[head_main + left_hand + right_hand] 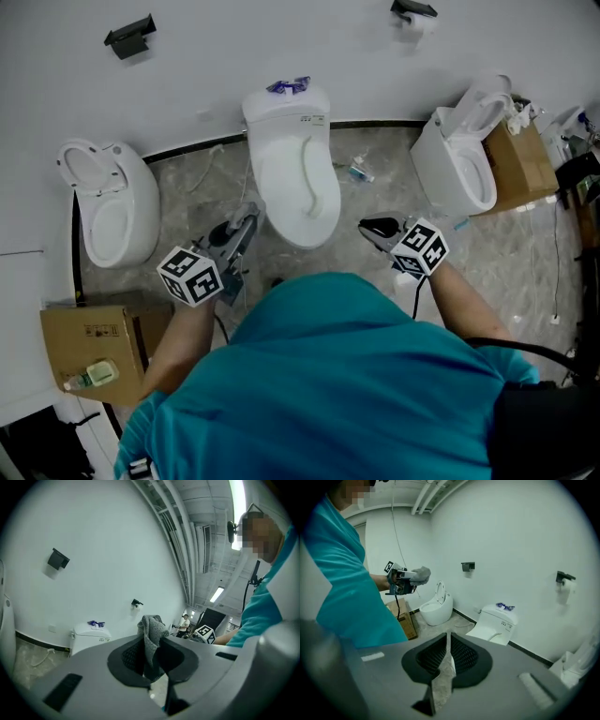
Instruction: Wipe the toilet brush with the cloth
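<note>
**Cloth clamped in left gripper, right gripper shut on nothing**

Nearest in the head view, the person's teal shirt [347, 384] is filling the lower frame and hiding the floor under both arms. At the lower left a box [89, 333] is sitting by the wall with a bottle [92, 376] lying on it. Just past the grippers, the middle toilet [292, 169] is standing with its lid down, between the two grippers. The left toilet [108, 202] and right toilet [459, 164] are standing open on either side, the right one with a second box [520, 164] touching it. Farther back, a left holder [129, 36] and a right holder [412, 11] are hanging on the white wall.

The left gripper [246, 220] is squeezing the cloth [150, 632]. The cloth is grey and knitted, bunched into folds, and is sticking up past the pads. The right gripper [447, 644] is holding its jaws pressed together with nothing between them.

The head view is barely showing the cloth. The right gripper view is showing it from the side as a pale bunch at the left gripper's tip. Only the left gripper view is showing ceiling pipes [180, 531] and a distant person [185, 621] in a room beyond.
</note>
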{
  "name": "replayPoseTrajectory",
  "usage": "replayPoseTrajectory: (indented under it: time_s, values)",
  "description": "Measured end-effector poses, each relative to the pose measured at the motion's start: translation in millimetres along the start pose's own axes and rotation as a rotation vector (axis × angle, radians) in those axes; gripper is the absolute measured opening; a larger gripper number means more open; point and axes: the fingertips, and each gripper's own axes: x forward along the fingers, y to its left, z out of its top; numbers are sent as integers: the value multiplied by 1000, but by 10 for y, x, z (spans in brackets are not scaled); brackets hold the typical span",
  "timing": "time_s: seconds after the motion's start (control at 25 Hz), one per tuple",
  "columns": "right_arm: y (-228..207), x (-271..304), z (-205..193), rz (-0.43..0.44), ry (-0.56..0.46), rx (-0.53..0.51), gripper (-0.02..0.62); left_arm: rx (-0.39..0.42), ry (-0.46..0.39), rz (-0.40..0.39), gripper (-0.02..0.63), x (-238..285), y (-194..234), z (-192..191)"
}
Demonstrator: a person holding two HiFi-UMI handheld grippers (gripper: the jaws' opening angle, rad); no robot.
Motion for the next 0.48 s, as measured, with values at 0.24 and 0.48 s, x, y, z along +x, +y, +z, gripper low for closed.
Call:
replayPoseTrajectory:
  time_s: [0.24, 0.48]
  values:
    - [-217, 414, -5, 13, 48, 68, 0, -32, 43, -22, 40, 211, 385, -8]
    - [-631, 644, -11, 50, 40, 158, 0, -57, 87, 0, 40, 538, 656, 17]
